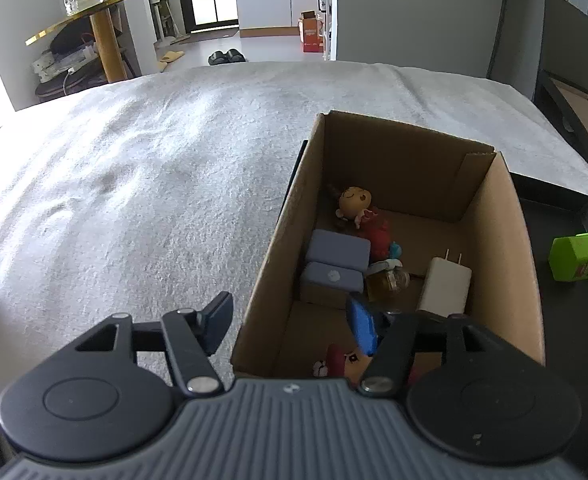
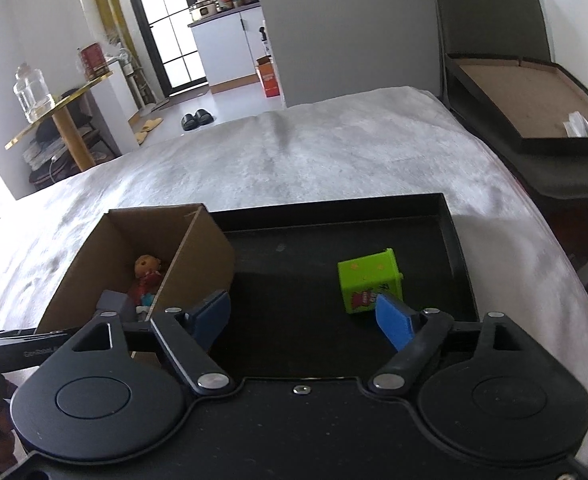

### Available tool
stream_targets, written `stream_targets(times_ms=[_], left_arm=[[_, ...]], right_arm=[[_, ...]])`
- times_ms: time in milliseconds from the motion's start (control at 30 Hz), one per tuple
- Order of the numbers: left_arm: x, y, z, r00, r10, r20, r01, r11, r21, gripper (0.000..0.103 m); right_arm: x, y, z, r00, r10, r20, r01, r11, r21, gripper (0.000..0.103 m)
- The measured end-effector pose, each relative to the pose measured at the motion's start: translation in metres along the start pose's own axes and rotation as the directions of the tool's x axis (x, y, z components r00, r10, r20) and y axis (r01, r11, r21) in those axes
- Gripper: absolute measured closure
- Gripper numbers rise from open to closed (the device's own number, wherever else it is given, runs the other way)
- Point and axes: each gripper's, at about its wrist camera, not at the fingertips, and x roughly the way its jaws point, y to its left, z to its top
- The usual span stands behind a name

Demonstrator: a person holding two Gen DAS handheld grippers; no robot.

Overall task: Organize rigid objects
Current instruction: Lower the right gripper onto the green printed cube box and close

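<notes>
Green plastic cube [image 2: 369,280] alone in the black tray [image 2: 459,248], beside the cardboard box [image 2: 210,248] on the bed [image 2: 333,152].

It looks light, hard and smooth, so likely slippery; best pinched across two flat opposite walls, clear of the protruding rim; roughly equal-sided, so no clear long axis; it sits tilted, printed face toward the camera; right tongs [image 2: 305,316] spread wide and empty, the blue pad [image 2: 393,320] just beside the cube's near corner; left tongs [image 1: 290,320] also wide and empty, straddling the box's near-left wall.
</notes>
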Motion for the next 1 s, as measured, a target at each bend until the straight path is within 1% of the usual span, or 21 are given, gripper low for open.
stream_targets(times_ms=[67,267,667,1000], left_arm=[[0.001,0.000,0.000,1.000,0.009,-0.001,-0.009,1.000,0.000,0.040],[0.006,0.000,0.002,0.999,0.030,-0.011,-0.030,1.000,0.001,0.039],[0.017,-0.003,0.001,0.999,0.038,-0.025,-0.037,0.999,0.007,0.037],[0.023,-0.002,0.000,0.999,0.030,-0.034,-0.030,1.000,-0.001,0.037]], right_arm=[[0.002,-0.004,-0.001,1.000,-0.001,0.001,0.001,1.000,0.008,0.016],[0.010,-0.016,-0.006,1.000,-0.003,-0.010,0.003,1.000,0.029,0.013],[0.032,-0.038,-0.015,0.999,-0.020,-0.045,0.023,0.997,0.074,0.013],[0.057,-0.039,-0.012,0.997,-0.054,-0.053,0.056,0.997,0.048,0.014]])
